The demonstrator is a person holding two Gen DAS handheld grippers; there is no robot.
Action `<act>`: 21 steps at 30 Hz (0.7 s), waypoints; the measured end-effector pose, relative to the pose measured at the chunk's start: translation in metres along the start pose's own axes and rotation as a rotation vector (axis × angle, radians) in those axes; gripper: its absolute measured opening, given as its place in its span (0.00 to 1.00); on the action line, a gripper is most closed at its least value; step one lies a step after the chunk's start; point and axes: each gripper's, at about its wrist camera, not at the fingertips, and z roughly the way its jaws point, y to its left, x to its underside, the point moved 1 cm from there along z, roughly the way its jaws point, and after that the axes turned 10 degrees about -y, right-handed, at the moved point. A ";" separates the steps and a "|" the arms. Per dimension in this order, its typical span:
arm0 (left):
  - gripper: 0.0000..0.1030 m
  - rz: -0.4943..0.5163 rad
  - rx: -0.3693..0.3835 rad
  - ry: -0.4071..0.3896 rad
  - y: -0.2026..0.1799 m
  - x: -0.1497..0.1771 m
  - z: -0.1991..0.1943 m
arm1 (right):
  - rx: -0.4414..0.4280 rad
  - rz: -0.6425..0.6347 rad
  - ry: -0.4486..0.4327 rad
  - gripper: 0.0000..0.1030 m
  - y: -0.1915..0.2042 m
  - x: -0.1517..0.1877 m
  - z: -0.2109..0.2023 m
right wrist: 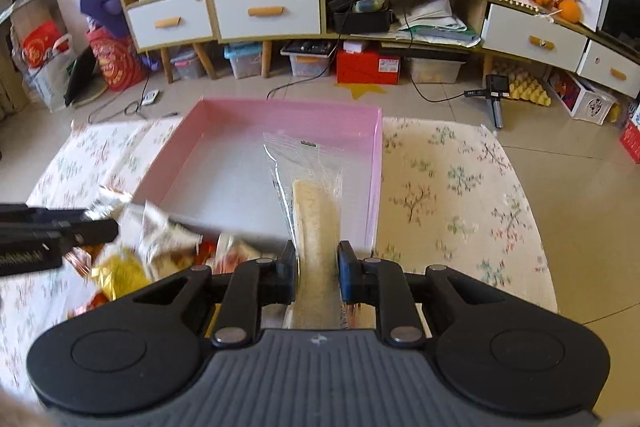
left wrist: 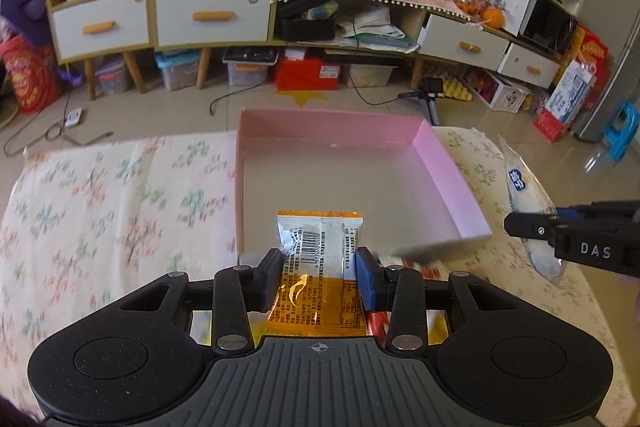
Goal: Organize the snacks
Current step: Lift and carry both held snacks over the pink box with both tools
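An open pink box stands on the floral-clothed table, its inside bare. My left gripper is shut on an orange and silver snack packet, held at the box's near edge. My right gripper is shut on a clear-wrapped long wafer snack, held over the box's near right part. The right gripper also shows at the right edge of the left wrist view, with its clear packet. The left gripper shows at the left of the right wrist view.
A pile of loose snack packets lies on the cloth in front of the box's near left corner. Bare floral cloth lies right of the box and more left of it. Past the table are floor and cabinets.
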 end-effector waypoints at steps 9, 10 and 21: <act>0.35 0.126 -0.055 -0.014 -0.010 -0.020 0.060 | -0.007 -0.043 -0.024 0.17 0.004 -0.015 0.050; 0.35 0.142 -0.063 -0.011 -0.011 -0.020 0.065 | -0.011 -0.049 -0.023 0.17 0.005 -0.016 0.054; 0.36 0.211 -0.105 0.041 -0.010 -0.012 0.104 | 0.012 -0.078 0.014 0.17 0.013 -0.016 0.085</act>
